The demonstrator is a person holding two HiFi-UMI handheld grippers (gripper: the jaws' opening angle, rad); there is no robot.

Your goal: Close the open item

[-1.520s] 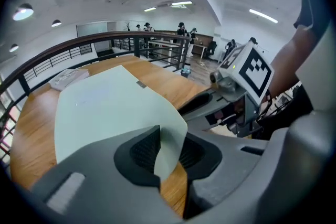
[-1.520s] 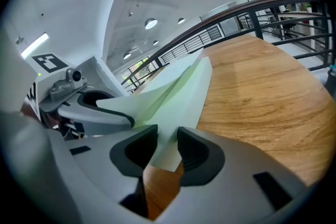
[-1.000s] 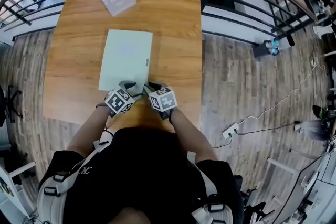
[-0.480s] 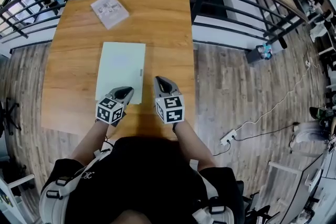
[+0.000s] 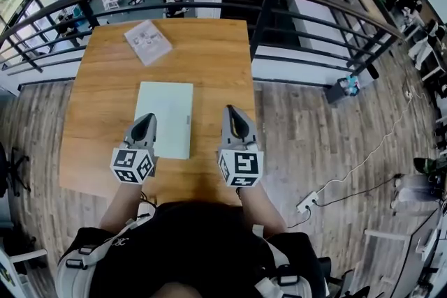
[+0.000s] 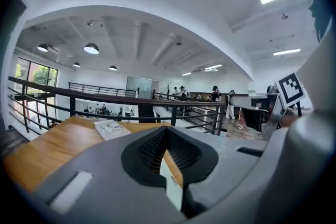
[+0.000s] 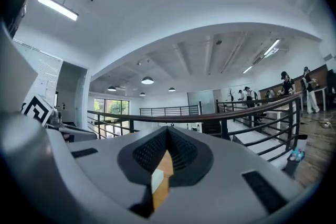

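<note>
Two hand-held grippers come first, nearest the person at the worktop's (image 5: 209,59) 6 o'clock edge. Each is grey plastic with a black-and-white marker cube (image 5: 133,165) at its back. The left hand-held gripper (image 5: 144,122) has just been closing, and its ribbed black pads now meet with nothing between them. The right hand-held gripper (image 5: 232,113) is likewise pressed together and empty. Both point toward 12 o'clock and touch nothing. Just beyond their tips lies the laptop (image 5: 166,118), a thin pale-green rectangle with rounded corners and a smooth matt lid, flat near the worktop's middle. In the head view the left tip overlaps its 8 o'clock edge, and the right stands off its 3 o'clock side. The lid looks fully down, so the closing seems done, and I judge nothing is left but to draw away. The worktop is warm, grained wood with a rounded near edge. At 11 o'clock from the laptop rests a thin printed booklet (image 5: 147,42), askew. Farther off, a curved dark metal railing (image 5: 314,0) runs over plank floor (image 5: 314,122).
</note>
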